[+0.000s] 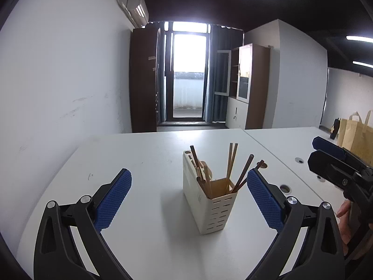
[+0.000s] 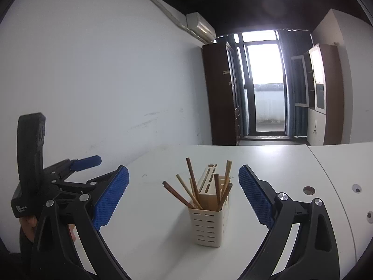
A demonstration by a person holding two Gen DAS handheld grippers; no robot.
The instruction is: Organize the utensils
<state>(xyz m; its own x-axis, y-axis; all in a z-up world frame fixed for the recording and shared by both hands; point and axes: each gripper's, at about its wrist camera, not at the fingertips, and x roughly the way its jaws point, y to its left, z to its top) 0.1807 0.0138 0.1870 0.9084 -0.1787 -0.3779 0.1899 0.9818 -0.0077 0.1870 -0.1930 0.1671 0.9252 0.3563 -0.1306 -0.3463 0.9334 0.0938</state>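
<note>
Blue-padded fingers (image 1: 116,198) of the left gripper (image 1: 188,198) fill the foreground of its own view, spread to their widest with nothing between the pads; the right gripper (image 2: 183,196) stands just as wide and just as empty. Straight ahead of both, framed between each pair of fingers but clear of them, sits the cream slotted utensil holder (image 1: 209,205) on the white table (image 1: 139,154), upright, with the wooden chopsticks (image 1: 232,163) standing in it and fanning out over the rim. That fan suggests they were dropped in loosely rather than bundled, and the empty, wide-set fingers fit a job judged to be finished or nearly so: no loose utensil shows on the table near either tool. Seen from the left tool, the other gripper sits off to the right, a hand (image 1: 345,221) wrapped round its handle. Seen from the right tool, the left one's black body bears a small white label (image 2: 21,210), too small to read. No brand shows on the holder.
</note>
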